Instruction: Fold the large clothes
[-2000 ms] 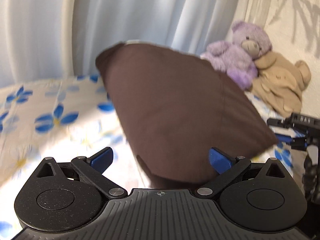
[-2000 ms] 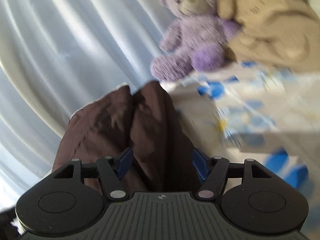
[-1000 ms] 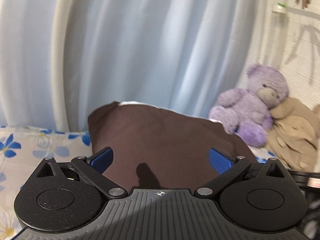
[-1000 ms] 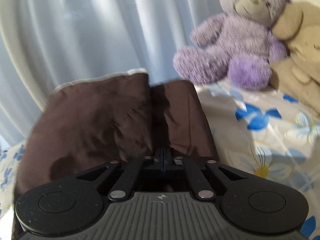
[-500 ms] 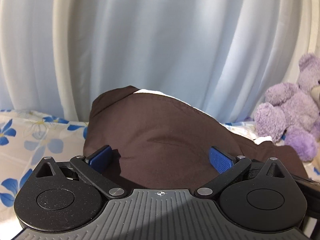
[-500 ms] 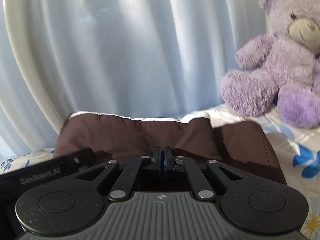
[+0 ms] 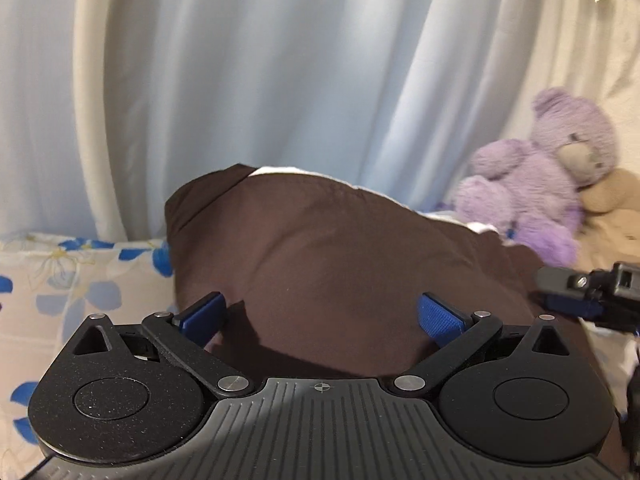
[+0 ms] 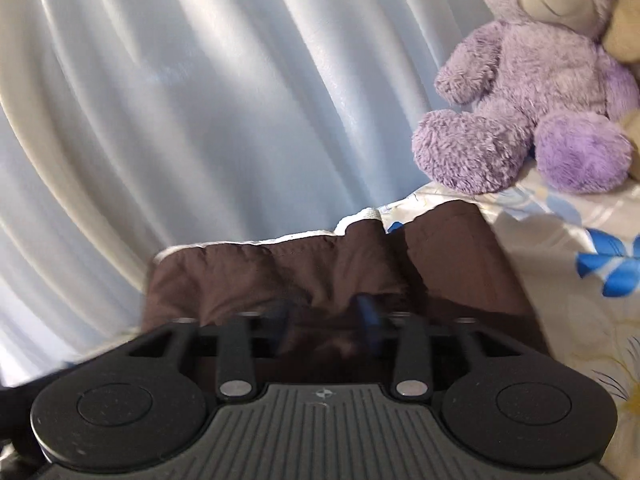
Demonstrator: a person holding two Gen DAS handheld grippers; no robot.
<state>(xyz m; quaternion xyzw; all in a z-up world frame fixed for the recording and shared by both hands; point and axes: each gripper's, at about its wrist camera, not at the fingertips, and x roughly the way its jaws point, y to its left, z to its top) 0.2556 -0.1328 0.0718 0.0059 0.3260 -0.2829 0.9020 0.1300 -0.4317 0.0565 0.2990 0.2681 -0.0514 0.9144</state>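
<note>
A pale curtain [image 7: 248,92] hangs behind the flowered bedsheet [image 7: 80,280], where the folded brown garment [image 7: 340,264] lies in a rumpled mound, white lining at its far edge. Left gripper [image 7: 320,316] gapes released; right gripper [image 8: 326,320] has just been opening, cloth loose between its jaws

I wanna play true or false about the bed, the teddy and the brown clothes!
1. The purple teddy bear sits on the flowered sheet. True.
2. The folded garment is bright red. False: it is dark brown.
3. The left tool stands open. True.
4. The right tool is squeezing the garment. False: its jaws have just been opening, with cloth between them, not pinched.
5. A pale curtain hangs behind the bed. True.
</note>
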